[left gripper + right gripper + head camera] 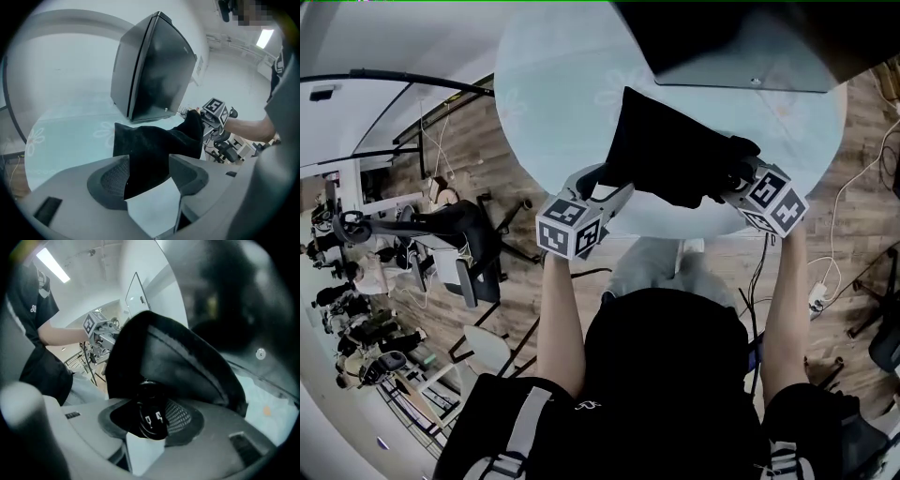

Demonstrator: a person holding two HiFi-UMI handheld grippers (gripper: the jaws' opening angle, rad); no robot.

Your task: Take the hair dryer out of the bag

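The hair dryer (151, 420) shows only as a glossy black handle with small white switch marks, poking from the mouth of the limp black cloth bag (675, 155) at the near edge of the pale round table (553, 94). The rest of it stays hidden inside the bag. With both forearms reaching forward and slanting down, the right gripper (739, 180) clamps that handle, while the left gripper (147, 173) has its jaws spread wide around the bag's other corner without pinching it.

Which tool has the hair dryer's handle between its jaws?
The right tool: its jaws clamp the black hair dryer handle with switch markings. The left tool stands open around only bag cloth.
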